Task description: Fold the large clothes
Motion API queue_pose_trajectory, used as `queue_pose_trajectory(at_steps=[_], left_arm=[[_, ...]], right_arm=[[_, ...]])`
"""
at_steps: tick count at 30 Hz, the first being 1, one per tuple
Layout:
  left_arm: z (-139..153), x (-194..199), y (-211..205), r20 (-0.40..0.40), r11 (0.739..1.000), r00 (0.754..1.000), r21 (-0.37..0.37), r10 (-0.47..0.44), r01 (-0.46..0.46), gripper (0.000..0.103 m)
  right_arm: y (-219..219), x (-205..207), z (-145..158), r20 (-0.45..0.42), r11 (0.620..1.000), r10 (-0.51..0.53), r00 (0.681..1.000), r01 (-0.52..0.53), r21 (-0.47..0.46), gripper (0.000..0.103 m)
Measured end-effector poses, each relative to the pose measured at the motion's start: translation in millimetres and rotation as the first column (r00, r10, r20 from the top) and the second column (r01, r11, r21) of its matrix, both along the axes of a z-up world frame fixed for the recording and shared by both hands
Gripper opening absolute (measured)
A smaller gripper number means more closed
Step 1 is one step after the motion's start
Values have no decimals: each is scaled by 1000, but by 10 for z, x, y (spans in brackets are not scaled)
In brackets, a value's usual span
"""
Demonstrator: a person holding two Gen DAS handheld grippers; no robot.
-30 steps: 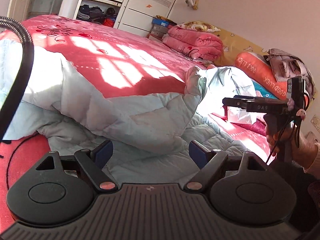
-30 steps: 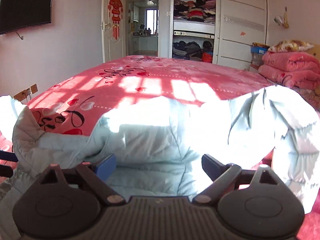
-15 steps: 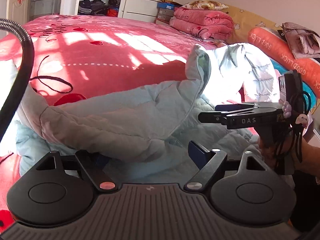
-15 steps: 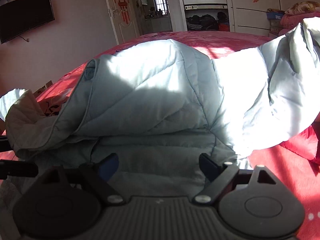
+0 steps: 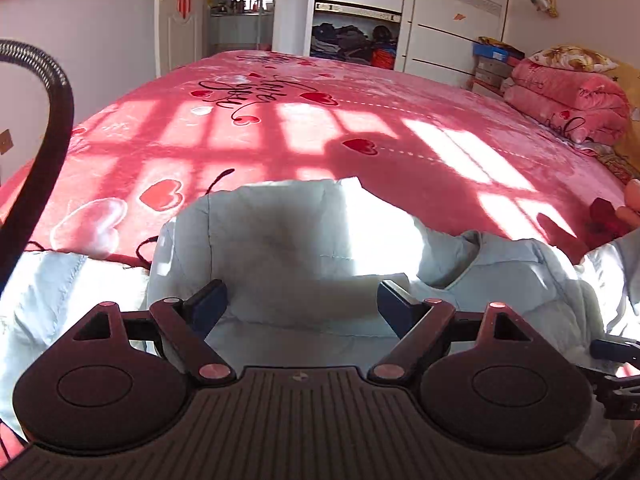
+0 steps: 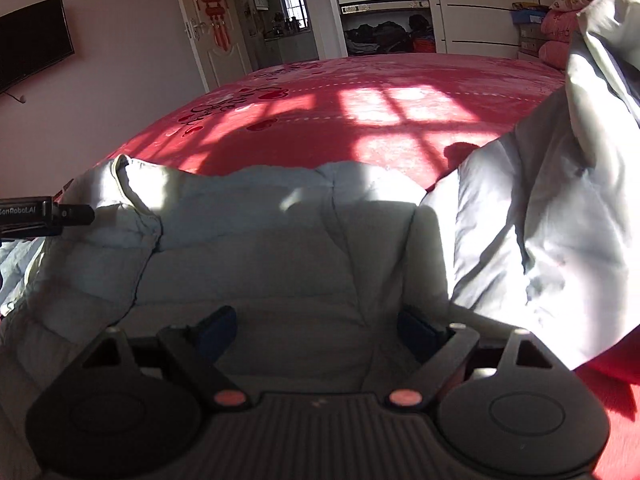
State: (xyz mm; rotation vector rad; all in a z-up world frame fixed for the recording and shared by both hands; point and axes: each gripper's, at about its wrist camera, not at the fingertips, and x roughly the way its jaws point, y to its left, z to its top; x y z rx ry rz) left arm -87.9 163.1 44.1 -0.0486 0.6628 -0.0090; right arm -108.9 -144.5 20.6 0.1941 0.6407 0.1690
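Folding the pale blue padded coat (image 6: 288,264) on the red bed (image 5: 320,136), near edge first. Best to keep both sets of jaws low and level, and to close only on one layer of the hem. Left gripper (image 5: 302,300) jaws released, spread over the coat, pressing nothing. Right gripper (image 6: 316,326) jaws wide too, nothing grasped. Farther right, one flap stands up, not yet flat. Compared with a second ago: left view turned from the pillows toward the wardrobe (image 5: 356,36); right view lower, closer to the cloth.
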Motion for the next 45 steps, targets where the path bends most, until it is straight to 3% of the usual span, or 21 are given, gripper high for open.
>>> queue_pose_trajectory(at_steps=[8, 12, 16, 23, 32, 39, 45], left_arm=[[-332, 249, -59, -50, 986, 994, 137, 102, -94, 103], [-222, 118, -119, -24, 978, 993, 179, 117, -111, 103], [45, -76, -248, 51, 973, 992, 196, 113, -121, 103], [453, -671, -348, 115, 976, 988, 179, 106, -126, 103], [751, -1382, -587, 109, 985, 990, 141, 85, -100, 103], [902, -1895, -833, 90, 995, 996, 95, 26, -35, 103], [1069, -2279, -1020, 103, 998, 994, 57, -43, 38, 103]], right_arm=[[-42, 85, -39, -12, 1000, 8, 1000, -8, 10, 95], [-31, 76, -11, -17, 1000, 8, 1000, -7, 16, 96], [-63, 73, 24, -18, 1000, -8, 1000, 8, 30, 95], [-74, -114, 202, 18, 999, -41, 999, 41, -5, 96], [-151, -505, 509, 89, 996, -74, 993, 78, -38, 96], [-177, -774, 813, 184, 990, -117, 976, 130, -60, 97], [-245, -991, 955, 206, 983, -169, 964, 180, -36, 97]])
